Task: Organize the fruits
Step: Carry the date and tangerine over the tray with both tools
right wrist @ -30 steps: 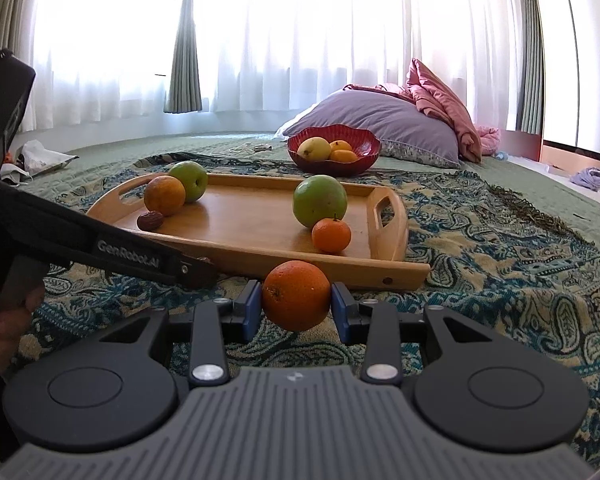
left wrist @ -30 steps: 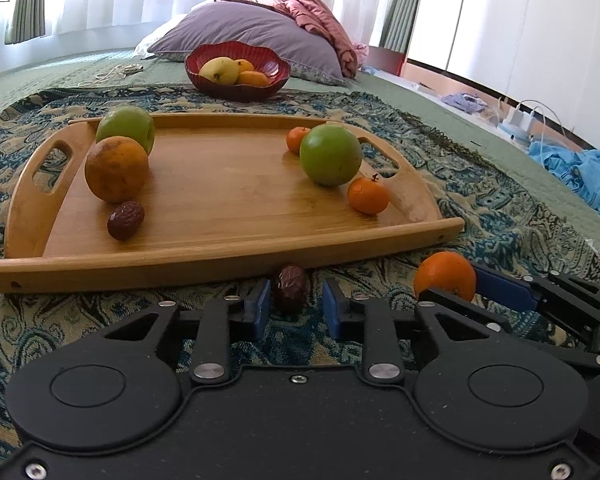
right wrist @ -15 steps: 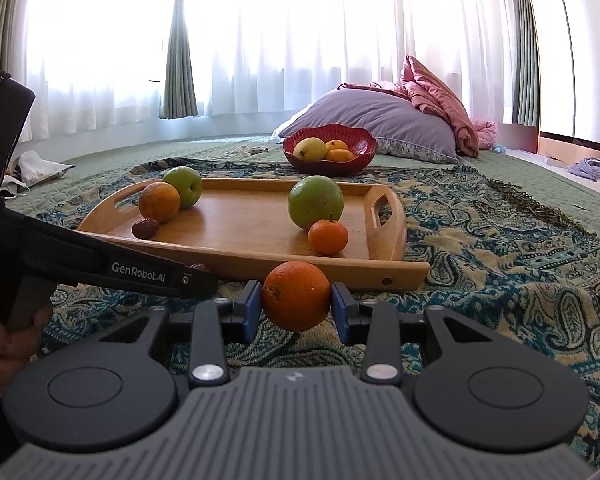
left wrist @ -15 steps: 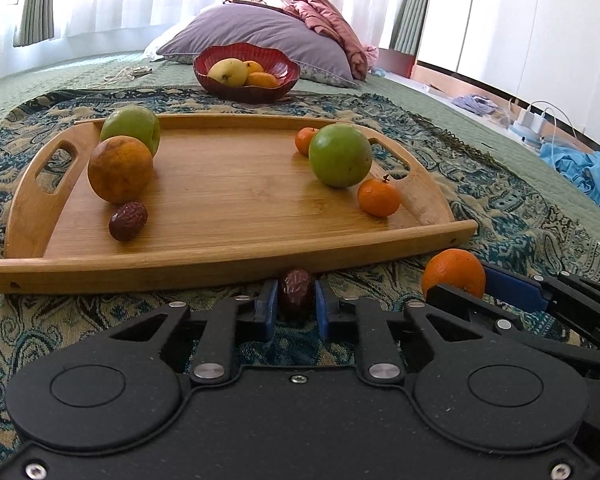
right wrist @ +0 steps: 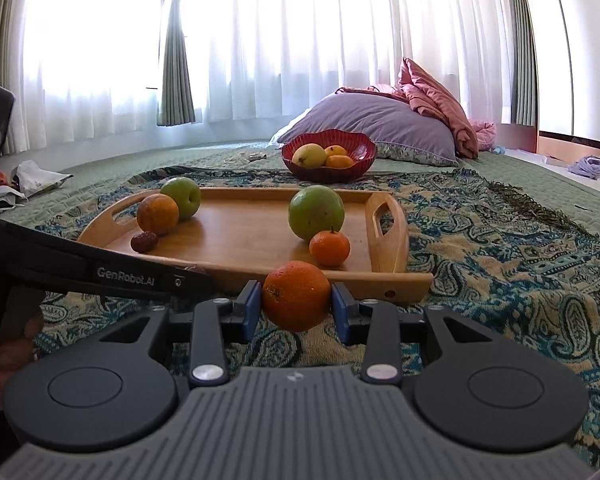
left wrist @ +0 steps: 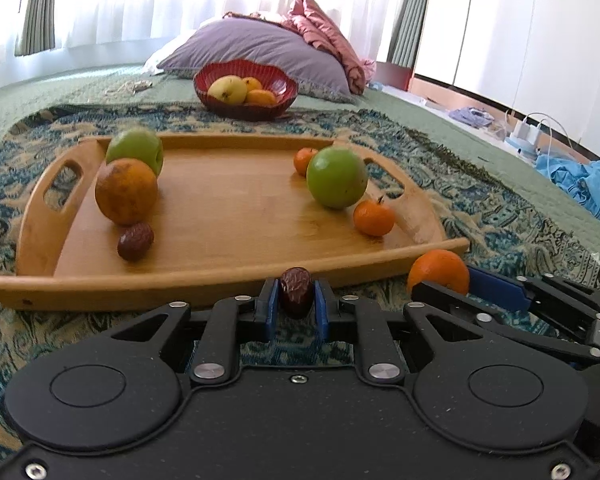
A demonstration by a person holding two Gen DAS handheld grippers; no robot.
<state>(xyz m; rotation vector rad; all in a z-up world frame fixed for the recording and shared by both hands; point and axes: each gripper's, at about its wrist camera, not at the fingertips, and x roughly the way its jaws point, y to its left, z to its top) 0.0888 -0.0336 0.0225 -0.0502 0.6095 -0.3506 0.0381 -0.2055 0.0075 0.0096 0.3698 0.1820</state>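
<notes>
While the left gripper (left wrist: 296, 303) pinched a date (left wrist: 296, 291) and the right gripper (right wrist: 296, 305) clamped an orange (right wrist: 296, 295), both fruits hung just short of the wooden tray (left wrist: 228, 280) — near rim directly ahead. Clearing that rim looked decisive — the date stood upright between its pads.

My left gripper (left wrist: 296, 304) grips a date (left wrist: 296, 290) just before the tray's (left wrist: 228, 280) near rim. To its right my right gripper (right wrist: 296, 306) grips an orange (right wrist: 296, 295), also before that rim. The tray lies on a rug (right wrist: 500, 264). On the tray's left, an apple (left wrist: 135, 150) sits behind a second orange (left wrist: 126, 191), with another date (left wrist: 135, 241) before them. On its right, a mandarin (left wrist: 374, 218) lies before a second apple (left wrist: 337, 178), another mandarin (left wrist: 303, 160) behind. Behind the tray stands a bowl (left wrist: 246, 110) with fruit in it, a pillow (left wrist: 260, 50) behind that.
</notes>
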